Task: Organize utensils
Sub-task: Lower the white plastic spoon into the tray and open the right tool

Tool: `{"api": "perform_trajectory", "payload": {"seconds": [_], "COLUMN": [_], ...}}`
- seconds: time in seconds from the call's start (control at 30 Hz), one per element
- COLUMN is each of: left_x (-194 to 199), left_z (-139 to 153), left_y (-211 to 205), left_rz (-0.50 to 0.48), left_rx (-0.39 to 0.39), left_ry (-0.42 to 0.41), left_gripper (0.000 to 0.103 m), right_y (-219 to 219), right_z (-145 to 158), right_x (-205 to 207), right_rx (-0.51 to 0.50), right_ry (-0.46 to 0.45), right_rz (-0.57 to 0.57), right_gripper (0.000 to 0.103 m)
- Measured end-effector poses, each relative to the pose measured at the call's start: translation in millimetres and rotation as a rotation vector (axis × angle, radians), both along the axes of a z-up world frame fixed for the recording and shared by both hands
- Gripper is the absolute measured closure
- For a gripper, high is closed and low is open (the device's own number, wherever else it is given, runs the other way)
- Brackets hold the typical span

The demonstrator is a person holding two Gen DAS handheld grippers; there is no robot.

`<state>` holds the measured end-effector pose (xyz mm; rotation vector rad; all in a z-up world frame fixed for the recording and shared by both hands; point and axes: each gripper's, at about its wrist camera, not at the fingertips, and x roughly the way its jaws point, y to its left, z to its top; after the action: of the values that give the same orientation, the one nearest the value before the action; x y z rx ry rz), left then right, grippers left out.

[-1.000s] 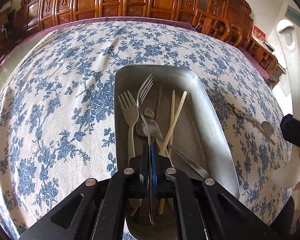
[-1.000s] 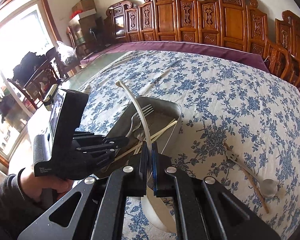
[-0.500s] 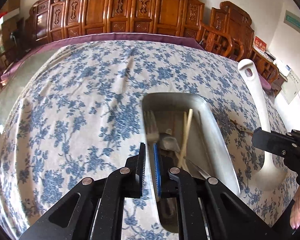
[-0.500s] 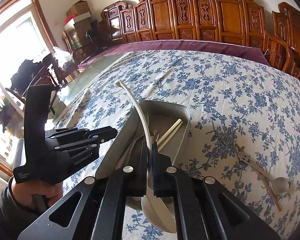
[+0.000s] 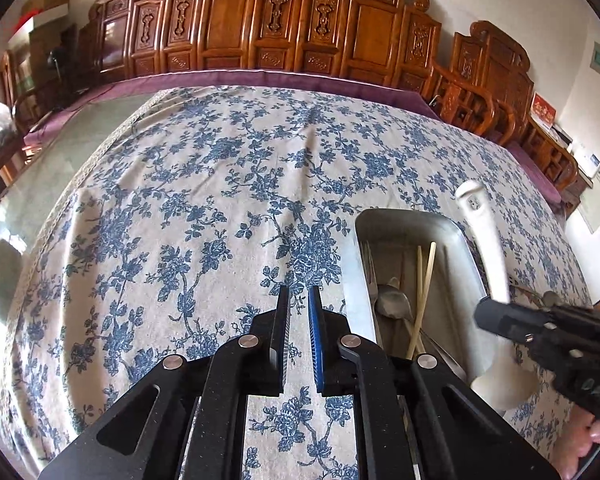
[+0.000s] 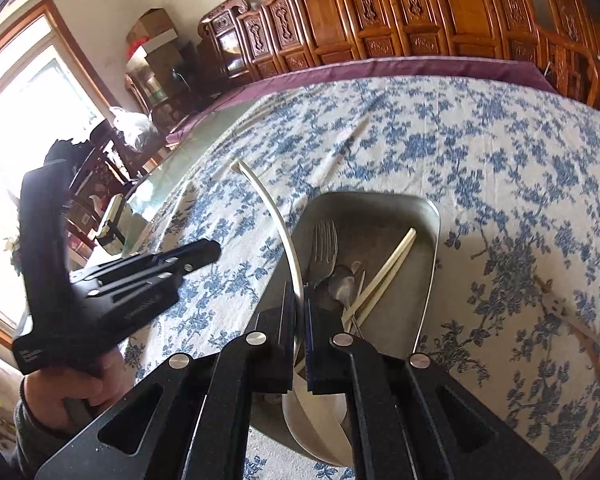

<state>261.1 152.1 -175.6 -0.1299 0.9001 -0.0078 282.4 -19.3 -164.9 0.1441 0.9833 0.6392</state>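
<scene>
My right tongs (image 6: 299, 304) are clamped on the long white plastic ladle (image 6: 274, 220), over the grey metal tray (image 6: 430, 280) on the floral tabletop (image 5: 220, 200). Left tongs (image 5: 299, 300) slightly parted, holding nothing.

Hand-held gripper (image 6: 88, 304) bears small lettering (blurred), perhaps unreadable.

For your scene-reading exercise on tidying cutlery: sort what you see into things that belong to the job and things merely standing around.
Part of the job:
metal tray
white ladle, clamped in the right gripper
forks, spoon and chopsticks in the tray
utensils left on the tablecloth
left gripper, empty

Just standing around:
carved wooden chairs
cardboard boxes
</scene>
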Motion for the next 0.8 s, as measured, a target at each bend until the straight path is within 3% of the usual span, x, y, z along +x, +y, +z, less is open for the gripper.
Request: {"api": "perform_trajectory", "payload": {"seconds": [0.2, 0.37, 0.57, 0.8], "left_x": [-1, 0, -1, 0], "left_z": [0, 0, -1, -1], "left_y": [1, -1, -4, -5], "left_rz": [-0.003, -0.005, -0.008, -0.011], "left_rx": [-0.003, -0.004, 0.0, 0.006], "left_ry": [-0.005, -0.006, -0.004, -0.002], "left_gripper": [0.081, 0.072, 0.071, 0.071], "right_y": [-2, -9, -18, -8], "right_z": [-27, -31, -30, -27], "right_x": [7, 12, 24, 36], "right_rx": [-0.056, -0.13, -0.181, -0.092], "right_ry": [0.027, -0.019, -0.057, 0.012], "right_rz": [-0.01, -0.014, -0.007, 0.032], "right_gripper": [0.098, 0.096, 0.092, 0.098]}}
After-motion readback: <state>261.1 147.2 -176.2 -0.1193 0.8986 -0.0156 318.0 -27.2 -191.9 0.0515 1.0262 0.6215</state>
